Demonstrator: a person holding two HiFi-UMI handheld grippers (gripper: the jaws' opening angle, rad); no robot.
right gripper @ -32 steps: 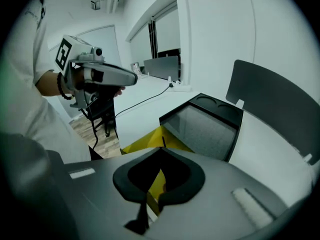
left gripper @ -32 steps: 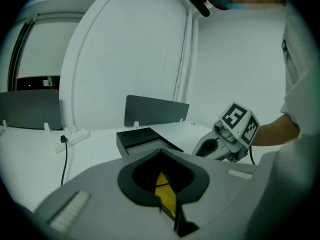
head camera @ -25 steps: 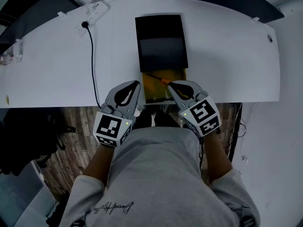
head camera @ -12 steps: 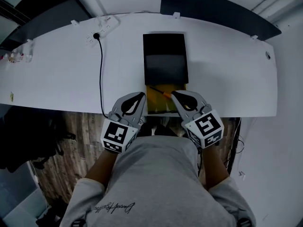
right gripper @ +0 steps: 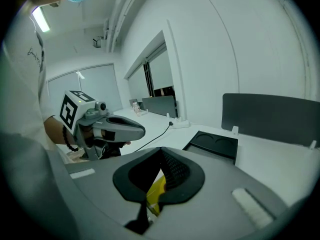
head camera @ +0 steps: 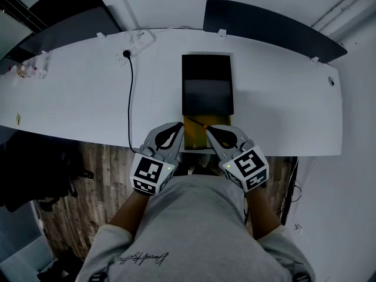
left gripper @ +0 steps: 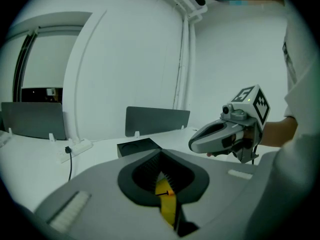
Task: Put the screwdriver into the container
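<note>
A screwdriver (head camera: 198, 123) with an orange handle and a thin dark shaft lies across a yellow tray (head camera: 195, 136) at the table's near edge. Just behind it stands a black container (head camera: 207, 86) with a grey inner part. My left gripper (head camera: 177, 126) sits at the tray's left side and my right gripper (head camera: 210, 129) at its right, both shut and holding nothing. Through my left gripper's own jaw window, the screwdriver (left gripper: 165, 193) and the yellow tray (left gripper: 168, 208) show small. The right gripper view shows only a strip of the yellow tray (right gripper: 156, 191).
On the white table (head camera: 282, 104), a power strip (head camera: 134, 44) lies at the far left with a black cable (head camera: 130, 98) running to the near edge. A dark partition panel (head camera: 264, 27) stands along the far edge. Small items (head camera: 26, 69) sit far left. Wooden floor lies below.
The head view has shifted, so the table sits lower and more to the right in frame. Both grippers have drawn back toward the near edge, tips closer together. Screwdriver still on the tray.
</note>
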